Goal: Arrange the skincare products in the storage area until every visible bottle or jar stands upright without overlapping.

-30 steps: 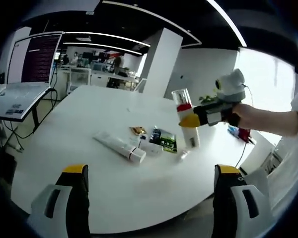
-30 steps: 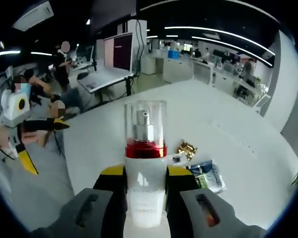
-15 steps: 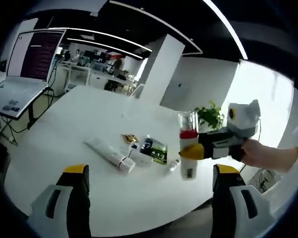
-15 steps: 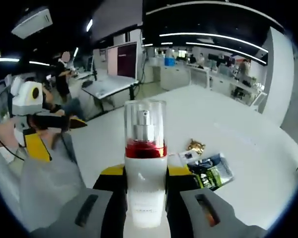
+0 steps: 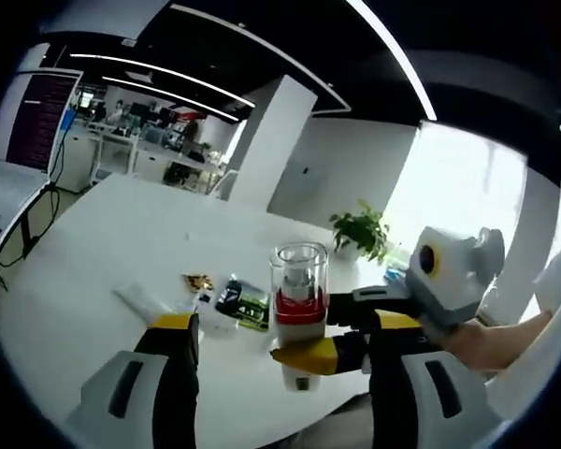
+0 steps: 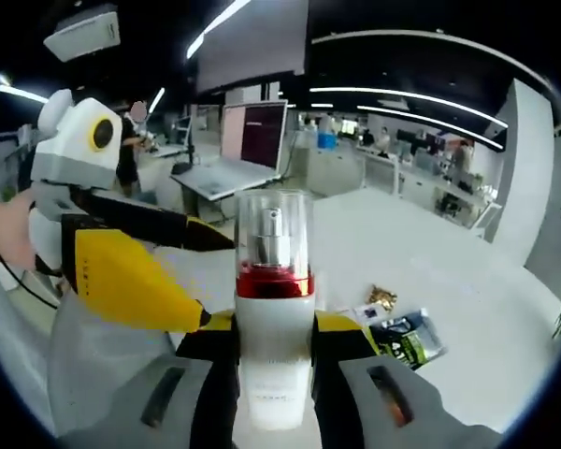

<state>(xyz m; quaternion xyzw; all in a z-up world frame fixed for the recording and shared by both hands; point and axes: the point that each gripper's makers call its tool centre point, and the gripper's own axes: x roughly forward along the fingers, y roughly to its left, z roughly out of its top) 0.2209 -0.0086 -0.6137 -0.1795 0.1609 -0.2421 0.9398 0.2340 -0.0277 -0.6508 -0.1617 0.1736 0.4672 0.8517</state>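
Note:
A white pump bottle (image 6: pixel 273 309) with a clear cap and a red band stands upright in the air, and my right gripper (image 6: pixel 273 325) is shut on its body. In the left gripper view the same bottle (image 5: pixel 299 273) hangs over the table's near edge, held by the right gripper (image 5: pixel 302 329), which reaches in from the right. My left gripper (image 5: pixel 285 324) is open, and the bottle appears in the gap between its jaws, touching neither. Its yellow jaw also shows in the right gripper view, where the left gripper (image 6: pixel 217 281) sits just left of the bottle.
On the round white table (image 5: pixel 93 234) lie a white tube (image 5: pixel 140 299), a small gold wrapper (image 5: pixel 198 281) and a dark green sachet (image 5: pixel 248 304). The wrapper (image 6: pixel 383 299) and sachet (image 6: pixel 407 337) lie right of the bottle. A plant (image 5: pixel 360 229) stands at the table's far side.
The two grippers have come close together: the right gripper with the bottle now sits between the left gripper's jaws in view, and the left gripper looms large beside the bottle.

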